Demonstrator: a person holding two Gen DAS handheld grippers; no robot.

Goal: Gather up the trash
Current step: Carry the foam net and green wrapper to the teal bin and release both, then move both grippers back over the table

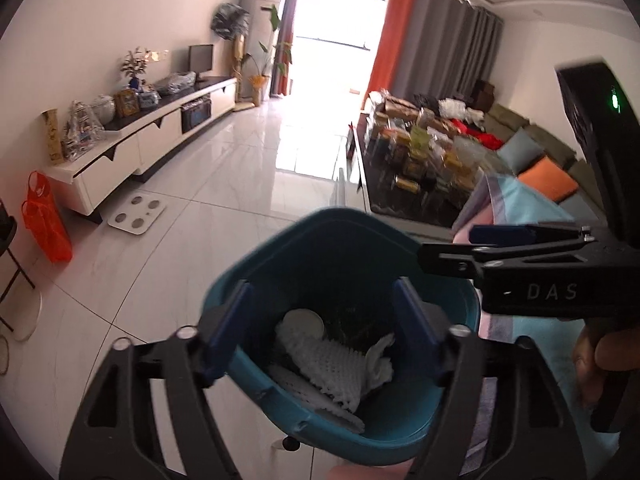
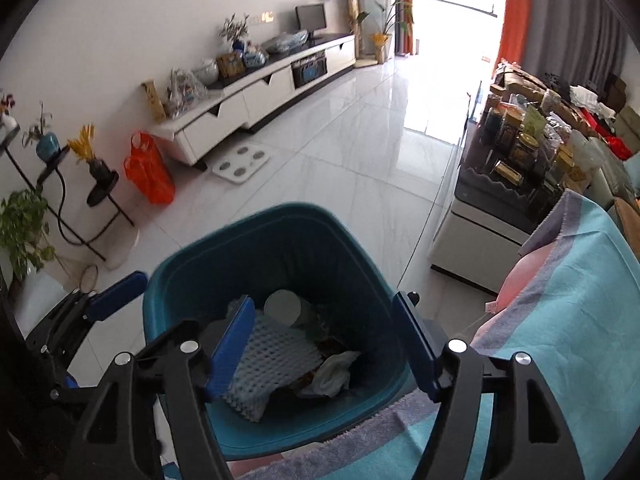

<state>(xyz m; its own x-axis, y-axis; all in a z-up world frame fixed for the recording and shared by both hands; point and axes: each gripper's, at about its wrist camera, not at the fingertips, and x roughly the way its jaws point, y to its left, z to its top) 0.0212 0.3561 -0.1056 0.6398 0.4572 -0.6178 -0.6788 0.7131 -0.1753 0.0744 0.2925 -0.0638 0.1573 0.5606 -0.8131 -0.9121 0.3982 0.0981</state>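
A teal trash bin [image 1: 332,216] stands on the pale tiled floor right below both grippers. Inside it lie a white foam net [image 1: 328,364], a crumpled white tissue [image 1: 378,364] and a white round cup [image 1: 306,318]. My left gripper [image 1: 320,328] hangs open over the bin's mouth with nothing between its blue pads. My right gripper [image 2: 326,344] is open too, above the same bin [image 2: 288,210], with the foam net [image 2: 272,360] and tissue [image 2: 334,372] lying under it. In the left wrist view the right gripper [image 1: 460,246] reaches in from the right, over the rim.
A blue and pink towel [image 2: 580,300] covers the seat next to the bin on the right. Behind it is a low table crowded with jars [image 2: 520,152]. A white TV cabinet [image 2: 260,96], an orange bag [image 2: 150,176], a bathroom scale [image 2: 240,162] and a plant stand [image 2: 60,200] line the left wall.
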